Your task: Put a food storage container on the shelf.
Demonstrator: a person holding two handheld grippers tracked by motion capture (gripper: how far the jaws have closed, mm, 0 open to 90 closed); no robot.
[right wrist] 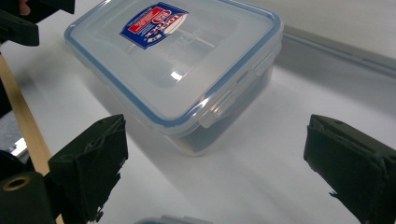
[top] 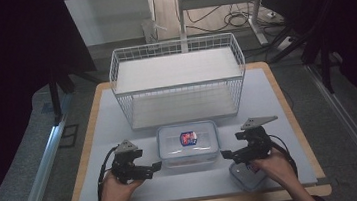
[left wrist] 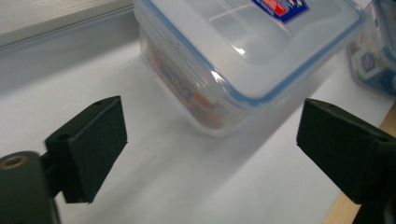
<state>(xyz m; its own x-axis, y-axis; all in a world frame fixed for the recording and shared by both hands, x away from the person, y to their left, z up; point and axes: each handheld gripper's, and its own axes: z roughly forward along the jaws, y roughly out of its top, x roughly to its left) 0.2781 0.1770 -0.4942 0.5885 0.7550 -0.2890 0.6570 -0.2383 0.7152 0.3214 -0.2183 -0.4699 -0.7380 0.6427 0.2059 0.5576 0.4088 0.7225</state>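
A clear plastic box (top: 188,144) with a blue-rimmed lid and a red and blue label sits on the white mat, in front of the wire basket. Its lid is on, and something red and orange shows through its wall (left wrist: 187,91). My left gripper (top: 152,169) is just left of the box, open and pointing at it. In the left gripper view the box (left wrist: 243,51) lies ahead of the open gripper (left wrist: 217,149) and nothing is between the jaws. My right gripper (top: 227,157) is just right of the box, also open. The box (right wrist: 177,60) lies ahead of that gripper (right wrist: 219,163).
A white wire basket (top: 176,63) stands at the back of the table, empty. A second small clear container (top: 244,174) lies under my right hand near the front edge, and it shows as the small container (left wrist: 373,51) in the left gripper view. The wooden table edge (top: 84,155) borders the mat.
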